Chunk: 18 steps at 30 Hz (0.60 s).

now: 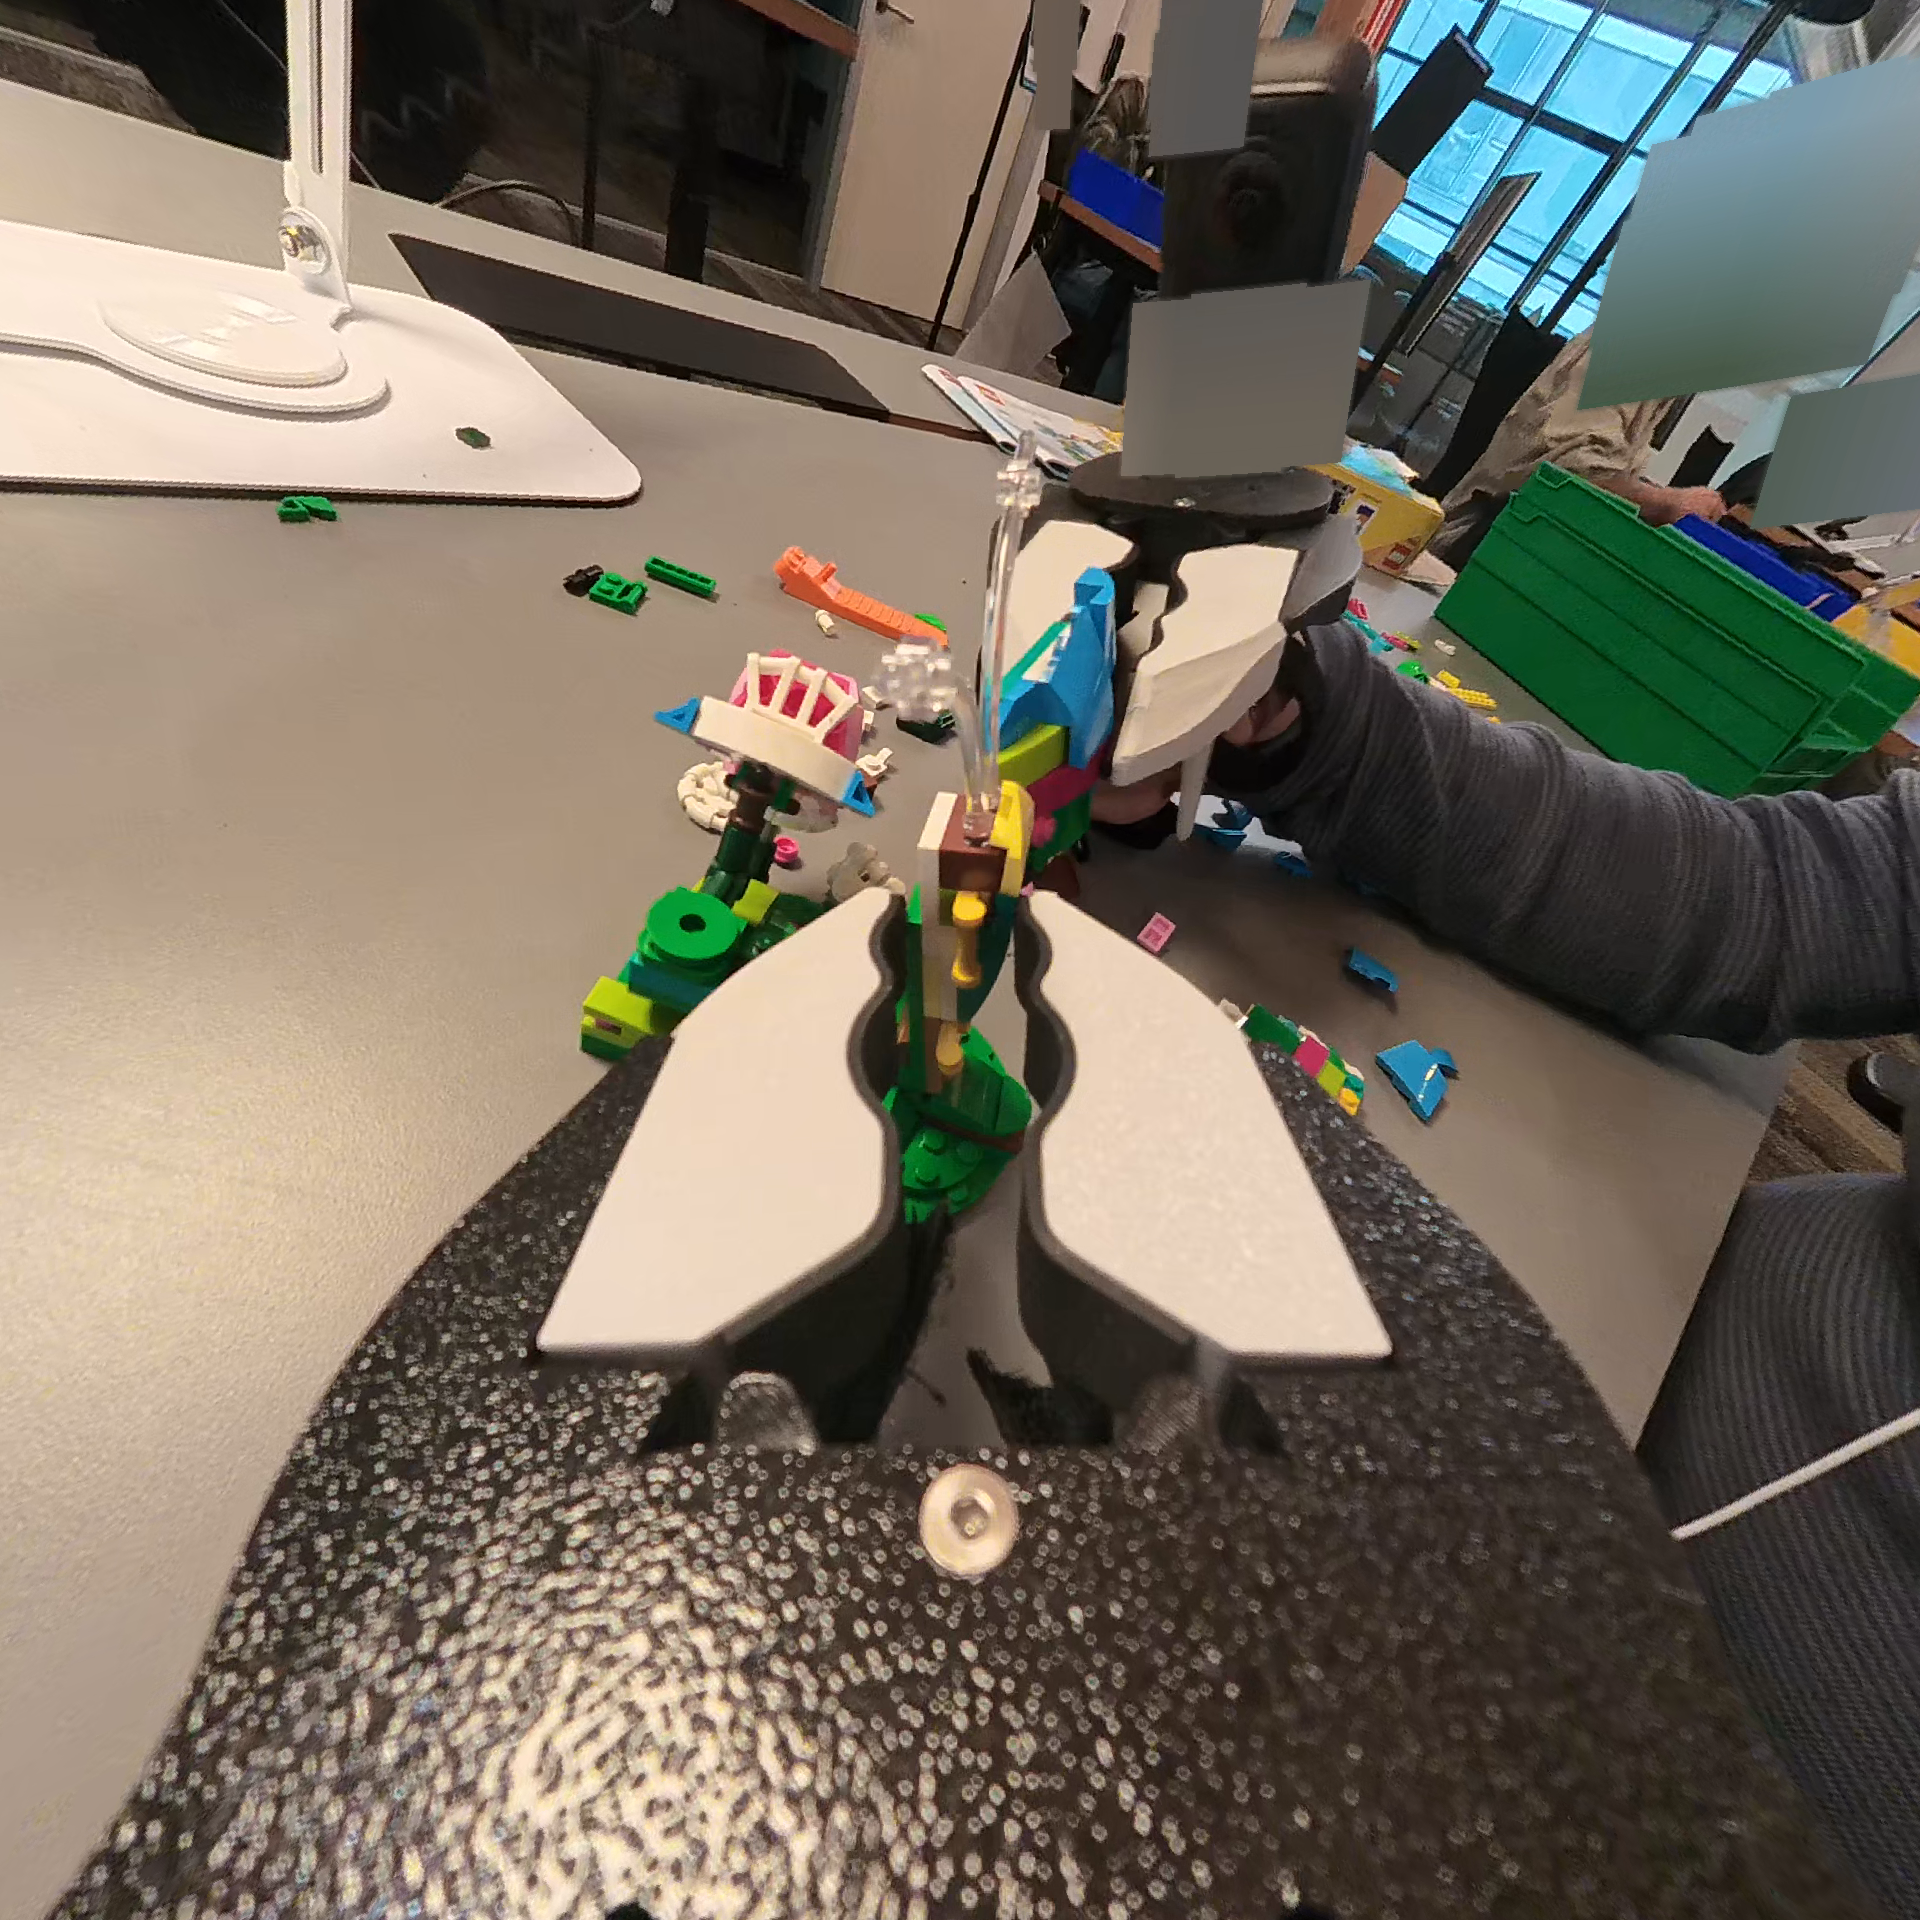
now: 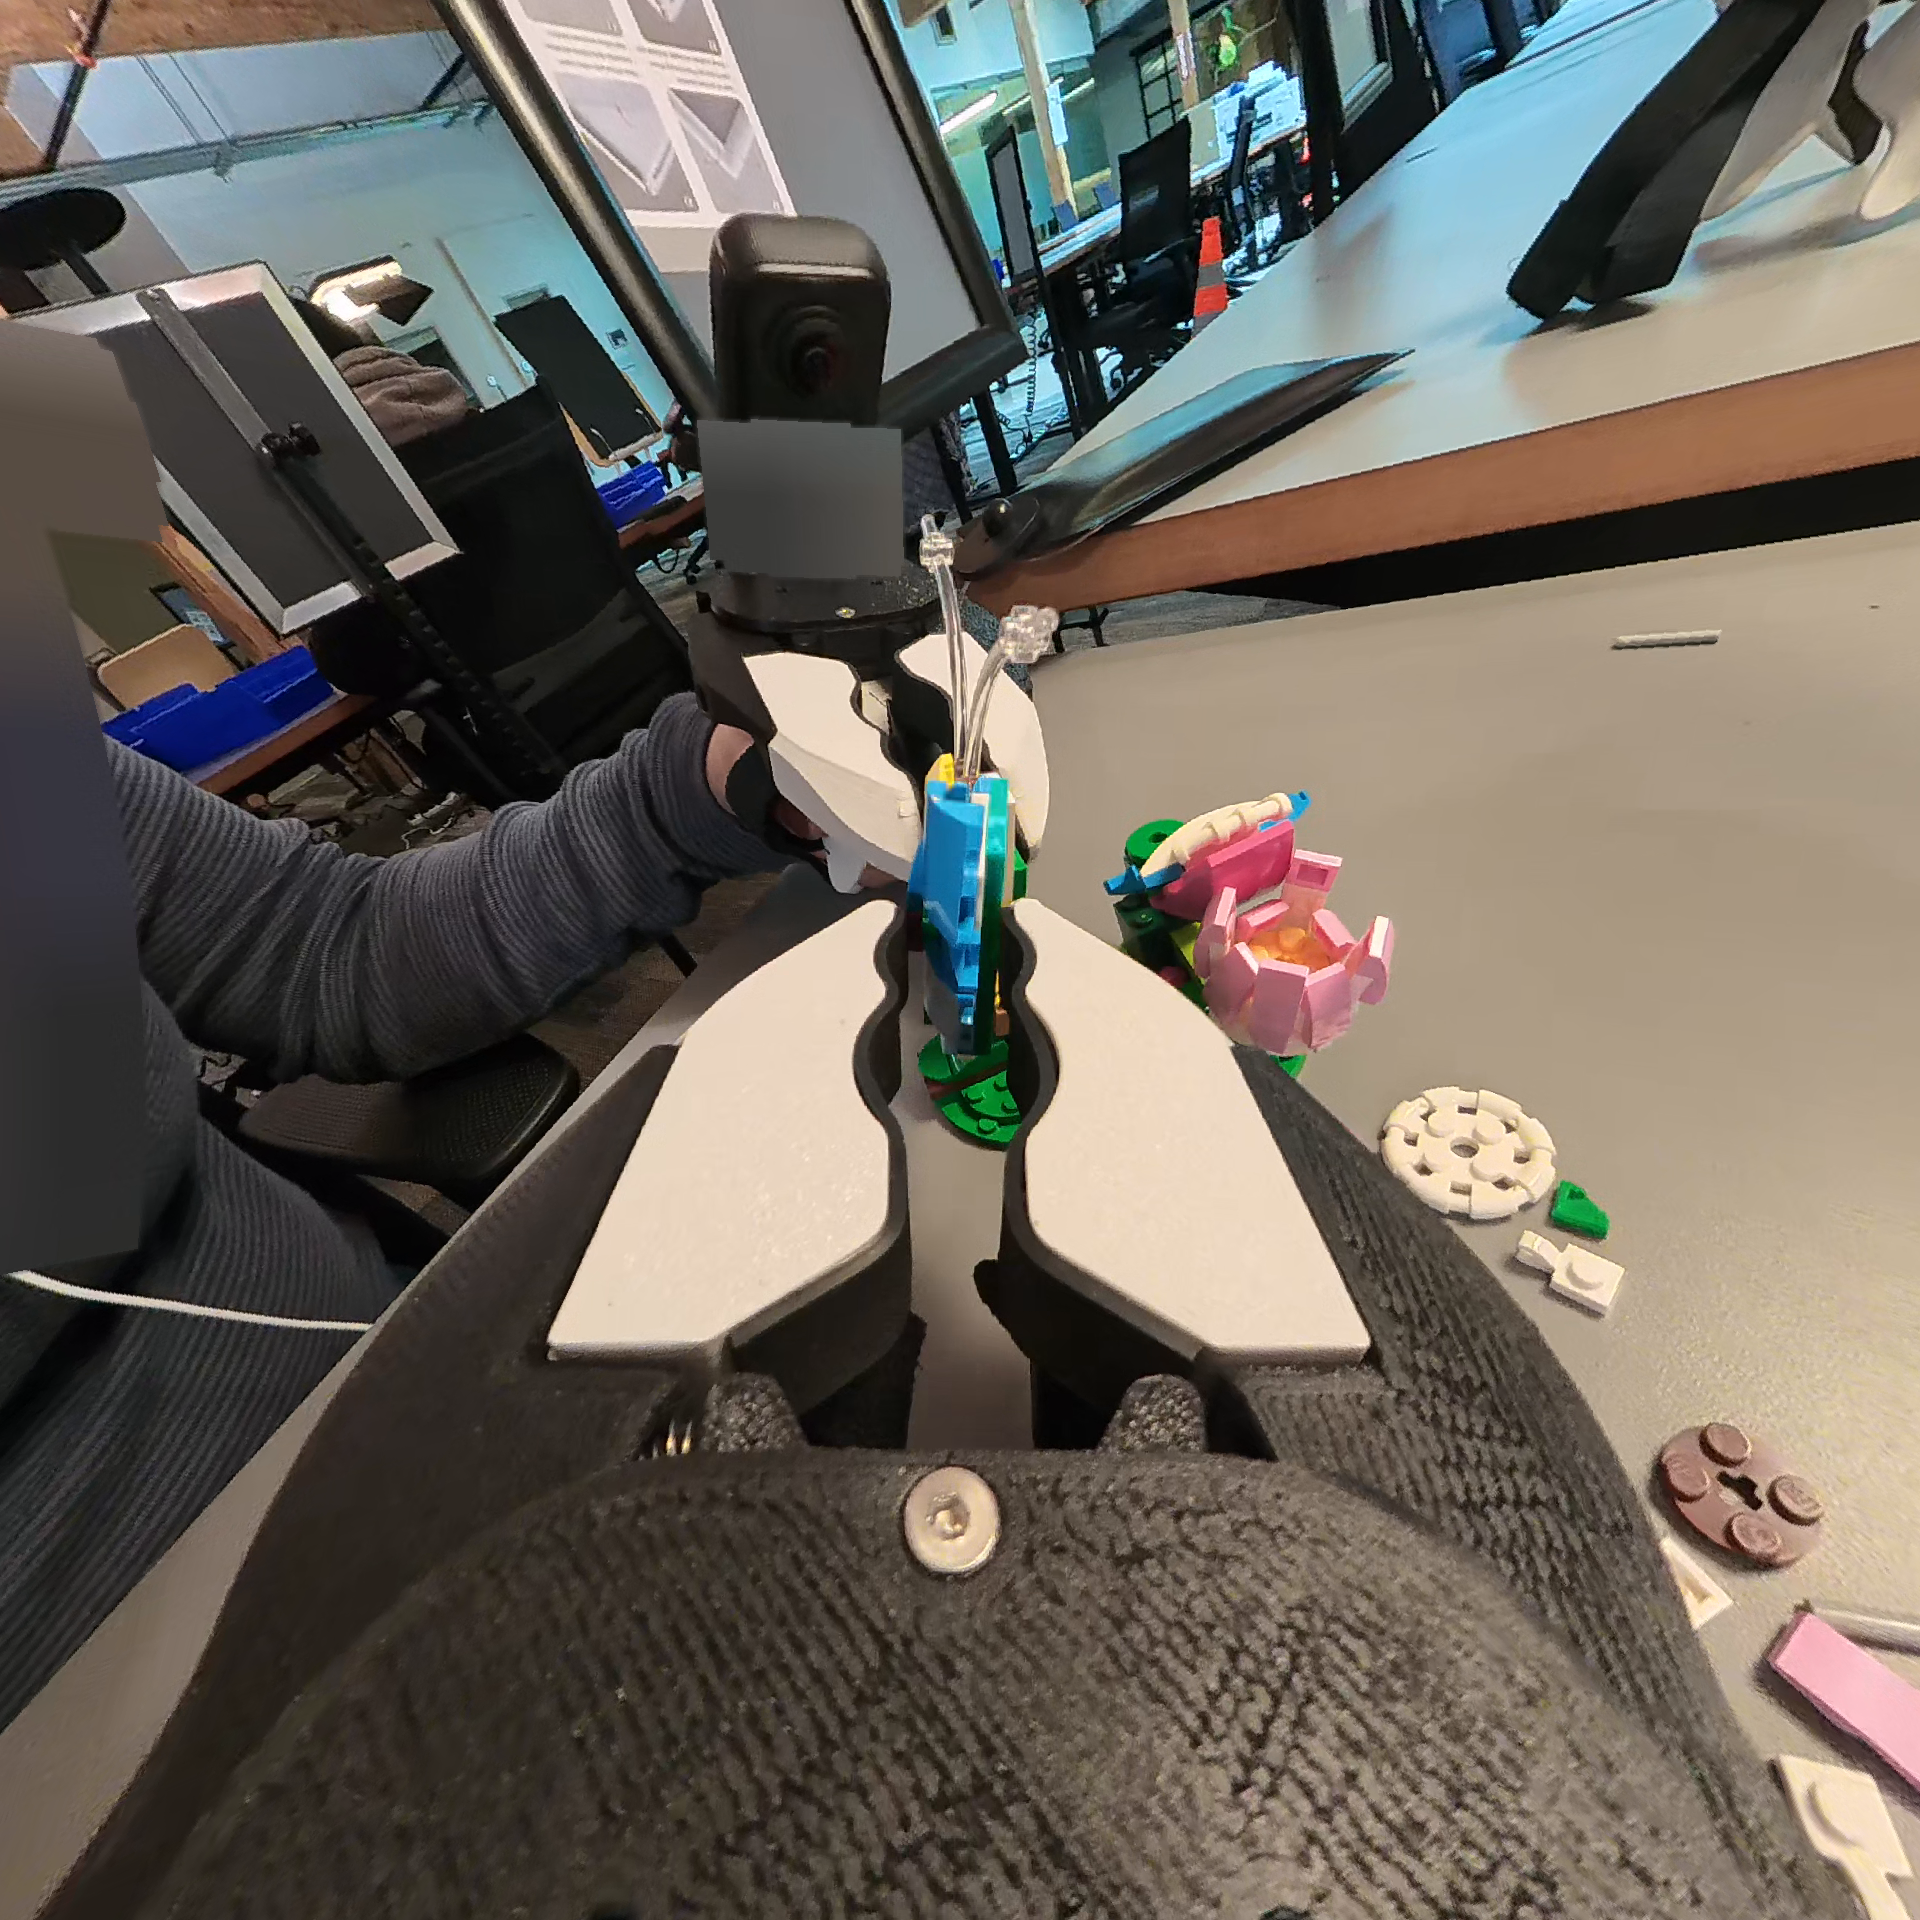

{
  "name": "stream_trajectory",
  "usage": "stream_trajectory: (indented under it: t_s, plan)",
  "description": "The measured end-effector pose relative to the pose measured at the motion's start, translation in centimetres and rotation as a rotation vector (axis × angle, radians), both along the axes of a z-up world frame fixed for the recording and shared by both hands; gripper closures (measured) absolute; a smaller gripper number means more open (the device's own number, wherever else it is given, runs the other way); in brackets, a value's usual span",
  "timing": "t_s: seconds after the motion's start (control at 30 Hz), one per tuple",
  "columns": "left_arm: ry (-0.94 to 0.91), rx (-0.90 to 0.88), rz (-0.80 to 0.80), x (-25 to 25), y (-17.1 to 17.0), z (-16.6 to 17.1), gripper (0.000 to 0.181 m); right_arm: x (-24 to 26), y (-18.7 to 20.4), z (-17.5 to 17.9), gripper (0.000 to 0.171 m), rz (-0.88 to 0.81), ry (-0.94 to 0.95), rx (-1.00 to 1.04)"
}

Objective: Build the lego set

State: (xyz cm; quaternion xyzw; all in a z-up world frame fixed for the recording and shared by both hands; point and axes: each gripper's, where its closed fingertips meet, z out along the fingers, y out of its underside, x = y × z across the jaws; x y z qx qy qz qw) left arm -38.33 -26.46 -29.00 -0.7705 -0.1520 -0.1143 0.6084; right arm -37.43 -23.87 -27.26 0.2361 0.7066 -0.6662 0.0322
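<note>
Between the two pairs of tongs, at twelve o'clock from each camera, stands the small butterfly build (image 1: 961, 997): a thin upright stack on a round green base (image 1: 951, 1143), with a blue wing (image 2: 951, 914) on one flank and two clear antennae (image 2: 977, 675) rising from its top. The left gripper (image 1: 961, 935) is drawn narrow around the stack, its tips close against the white and yellow column; whether the pads truly press it I cannot tell, though it looks like a hold. The right gripper (image 2: 961, 935) faces it from the opposite side, likewise narrowed on the blue wing, and again contact is likely but not certain. The build's long axis runs vertical, straight up along the gap of both tongs, so each tool meets it edge-on, and neither hand is clearly the nearer. My judgement is that the coming move turns on that shared line: one tool steadies the column while the other seats or squares the wing, and any sideways twist would pry the thin plates apart. At ten o'clock in the left view the pink flower model (image 1: 774, 727) waits on the grey table (image 1: 312, 935), with loose pieces such as the orange brick separator (image 1: 852, 603) at eleven o'clock and a white round plate (image 2: 1467, 1148) at three o'clock in the right view.
</note>
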Motion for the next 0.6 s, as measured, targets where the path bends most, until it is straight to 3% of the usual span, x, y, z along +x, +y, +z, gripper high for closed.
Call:
stream_trajectory:
  t_s: [0.6]
  plan:
    - [-0.015,0.004,-0.011,0.04,0.00,0.02,0.162,-0.03,-0.30,-0.36,0.157,0.025,0.004,0.034]
